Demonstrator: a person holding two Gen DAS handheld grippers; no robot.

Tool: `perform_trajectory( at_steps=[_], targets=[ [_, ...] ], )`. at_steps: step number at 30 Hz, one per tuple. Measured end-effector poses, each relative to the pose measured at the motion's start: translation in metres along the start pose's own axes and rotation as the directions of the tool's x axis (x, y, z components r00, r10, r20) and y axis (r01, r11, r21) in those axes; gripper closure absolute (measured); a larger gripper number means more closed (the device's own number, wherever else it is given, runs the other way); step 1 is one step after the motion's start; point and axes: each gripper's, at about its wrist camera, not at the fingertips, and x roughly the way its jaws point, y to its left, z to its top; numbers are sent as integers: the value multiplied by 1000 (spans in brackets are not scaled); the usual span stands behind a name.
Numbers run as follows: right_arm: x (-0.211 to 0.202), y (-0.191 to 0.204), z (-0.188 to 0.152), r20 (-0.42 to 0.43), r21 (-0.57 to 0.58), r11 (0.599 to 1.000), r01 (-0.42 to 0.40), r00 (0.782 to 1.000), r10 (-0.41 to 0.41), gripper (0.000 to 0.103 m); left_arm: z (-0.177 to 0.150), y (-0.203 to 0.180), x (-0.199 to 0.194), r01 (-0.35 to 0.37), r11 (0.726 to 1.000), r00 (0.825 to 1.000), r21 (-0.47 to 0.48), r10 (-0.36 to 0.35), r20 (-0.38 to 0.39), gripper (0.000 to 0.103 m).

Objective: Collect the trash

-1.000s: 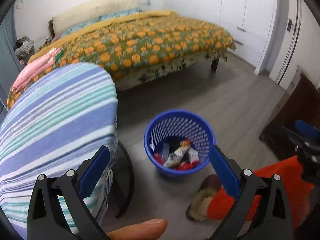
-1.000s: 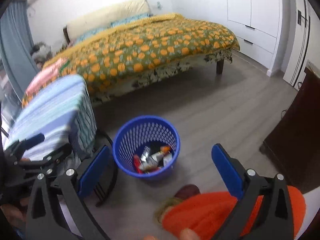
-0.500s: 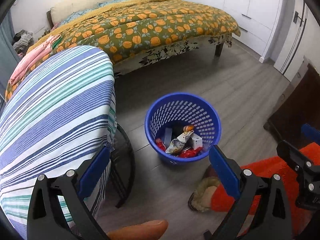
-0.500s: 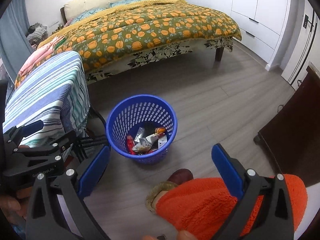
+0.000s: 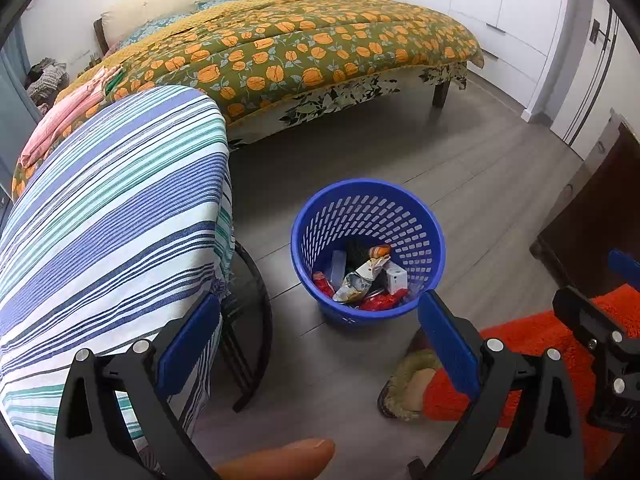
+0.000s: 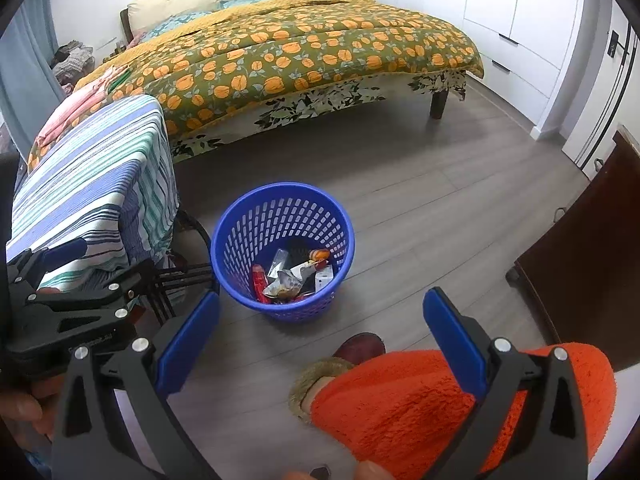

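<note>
Honestly, both the left gripper [image 5: 318, 332] and right gripper [image 6: 320, 330] are hanging wide apart, holding nothing, while the blue bin [image 6: 282, 250] is sitting mid-frame holding wrappers [image 6: 286, 278]. I'd keep scanning the floor [image 6: 420, 200] for strays.

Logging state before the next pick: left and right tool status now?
Left tool: open, holding nothing.
Right tool: open, holding nothing.

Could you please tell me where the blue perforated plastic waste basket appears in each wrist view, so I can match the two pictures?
Left wrist view: the blue perforated plastic waste basket stands right of centre on the grey floor.
Right wrist view: the same basket stands just left of centre.
Shared landmark: the striped cloth-covered table, left of the basket in both.
</note>
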Motion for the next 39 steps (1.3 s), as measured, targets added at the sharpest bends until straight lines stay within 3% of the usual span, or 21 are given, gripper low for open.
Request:
perform_trajectory(
  at_steps=[39],
  targets=[
    [2,7,-5,-6,-13,1000,-5,1000,5,5,-2,6,-4,-12,1000,1000,-1,12,5,5]
  ],
)
